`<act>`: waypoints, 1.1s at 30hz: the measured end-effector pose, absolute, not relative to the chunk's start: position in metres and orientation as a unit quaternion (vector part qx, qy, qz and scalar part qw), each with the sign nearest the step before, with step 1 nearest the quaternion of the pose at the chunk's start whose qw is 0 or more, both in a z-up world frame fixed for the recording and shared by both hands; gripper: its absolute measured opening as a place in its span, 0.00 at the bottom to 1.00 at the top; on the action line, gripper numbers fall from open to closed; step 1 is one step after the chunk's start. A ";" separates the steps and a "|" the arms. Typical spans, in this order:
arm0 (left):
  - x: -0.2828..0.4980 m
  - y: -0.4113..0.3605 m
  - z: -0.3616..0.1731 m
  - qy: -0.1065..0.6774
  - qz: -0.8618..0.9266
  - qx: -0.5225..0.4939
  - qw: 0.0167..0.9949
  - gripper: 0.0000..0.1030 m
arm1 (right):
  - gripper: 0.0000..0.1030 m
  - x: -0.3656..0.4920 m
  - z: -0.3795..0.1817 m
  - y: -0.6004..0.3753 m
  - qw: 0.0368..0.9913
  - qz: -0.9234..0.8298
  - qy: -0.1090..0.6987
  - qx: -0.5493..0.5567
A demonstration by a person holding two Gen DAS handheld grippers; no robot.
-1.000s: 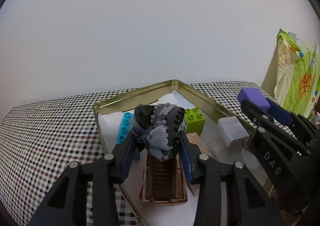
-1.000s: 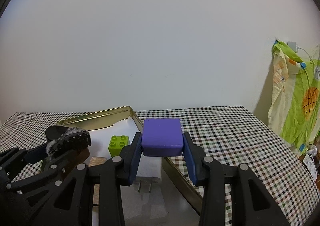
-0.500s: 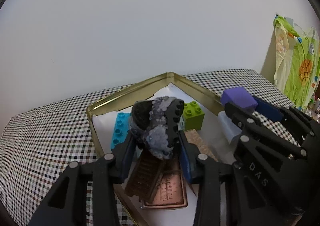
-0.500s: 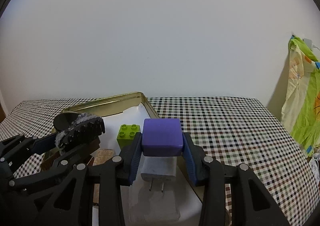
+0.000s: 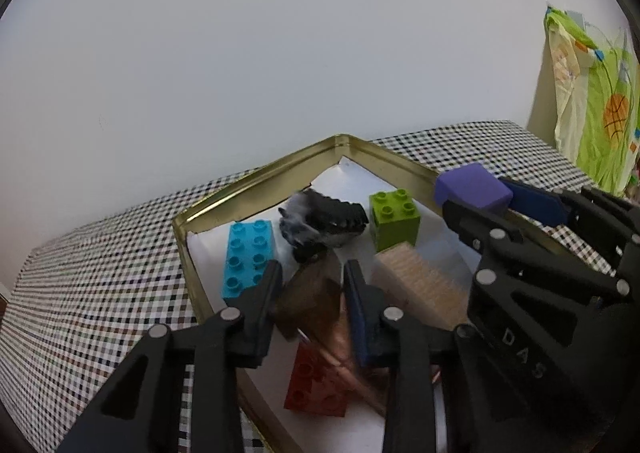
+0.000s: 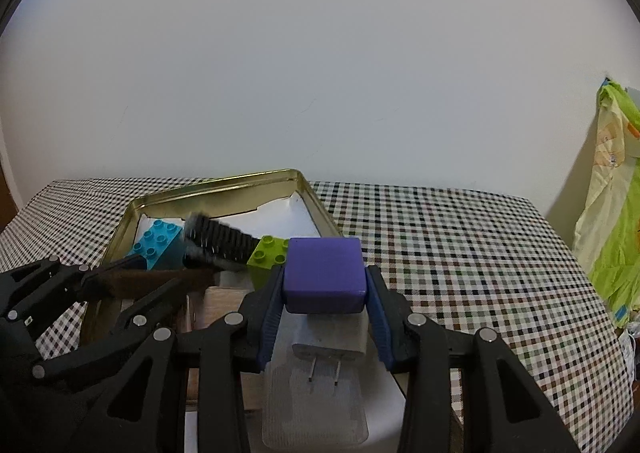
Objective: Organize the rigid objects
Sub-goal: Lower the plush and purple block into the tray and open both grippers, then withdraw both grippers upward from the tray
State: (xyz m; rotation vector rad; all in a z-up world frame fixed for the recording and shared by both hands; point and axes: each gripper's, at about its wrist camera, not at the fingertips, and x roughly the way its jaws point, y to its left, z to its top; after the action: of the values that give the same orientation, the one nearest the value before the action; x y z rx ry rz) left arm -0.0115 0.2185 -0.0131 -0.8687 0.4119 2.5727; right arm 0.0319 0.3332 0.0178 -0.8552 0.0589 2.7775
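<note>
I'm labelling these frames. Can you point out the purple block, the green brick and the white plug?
purple block [image 6: 325, 273]: right wrist view, front face, held between the jaws.
green brick [image 5: 394, 215]: left wrist view, studded top.
white plug [image 6: 332, 337]: right wrist view, body above the prongs.

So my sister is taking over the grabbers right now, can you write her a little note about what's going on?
Left gripper: open, holding nothing, low over the gold tin.
Right gripper: shut on the purple block, above the white plug in the tin.
In the tin: the grey hair clip between the blue brick and the green brick, plus a red brick, a wooden block and a brown piece that is too blurred to name.
Done: the hair clip is in the tin.
Left: probably put the purple block in a free spot in the tin and let go.
</note>
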 end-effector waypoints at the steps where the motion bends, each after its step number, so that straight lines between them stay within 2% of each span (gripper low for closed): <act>1: -0.011 0.219 -0.013 0.150 0.919 -0.308 0.196 0.29 | 0.42 0.031 0.018 0.334 0.112 0.949 0.024 -0.294; 8: -0.001 0.229 -0.014 0.202 0.919 -0.282 0.186 0.32 | 0.42 0.022 0.014 0.339 0.066 0.948 0.023 -0.310; 10: -0.001 0.227 -0.013 0.200 0.923 -0.276 0.180 0.45 | 0.42 0.022 0.014 0.342 0.052 0.949 0.036 -0.310; 14: -0.010 0.217 -0.009 0.157 0.927 -0.295 0.171 0.61 | 0.47 0.027 0.013 0.348 0.050 0.950 0.063 -0.303; 15: -0.013 0.213 -0.008 0.143 0.926 -0.304 0.170 0.66 | 0.53 0.028 0.013 0.351 0.050 0.950 0.073 -0.301; 16: -0.014 0.212 -0.008 0.132 0.925 -0.312 0.171 0.72 | 0.65 0.029 0.014 0.354 0.048 0.949 0.085 -0.298; 17: -0.015 0.210 -0.007 0.122 0.924 -0.317 0.178 0.77 | 0.72 0.032 0.014 0.355 0.048 0.949 0.095 -0.297; 18: -0.014 0.209 -0.005 0.114 0.923 -0.316 0.185 0.87 | 0.80 0.034 0.015 0.357 0.046 0.949 0.106 -0.293; 19: -0.013 0.209 -0.004 0.112 0.925 -0.313 0.186 0.94 | 0.81 0.036 0.017 0.357 0.047 0.950 0.109 -0.288; 25: -0.005 0.217 -0.004 0.144 0.928 -0.295 0.178 0.96 | 0.81 0.040 0.020 0.351 0.058 0.950 0.106 -0.287; 33: -0.011 0.217 -0.007 0.135 0.919 -0.315 0.196 0.96 | 0.81 0.042 0.019 0.352 0.069 0.950 0.110 -0.284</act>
State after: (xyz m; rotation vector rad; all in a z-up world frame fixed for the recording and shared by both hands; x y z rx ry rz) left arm -0.0107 0.2169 -0.0066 -0.8828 0.3793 2.5731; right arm 0.0420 0.3521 0.0191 -0.8550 0.3302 2.8598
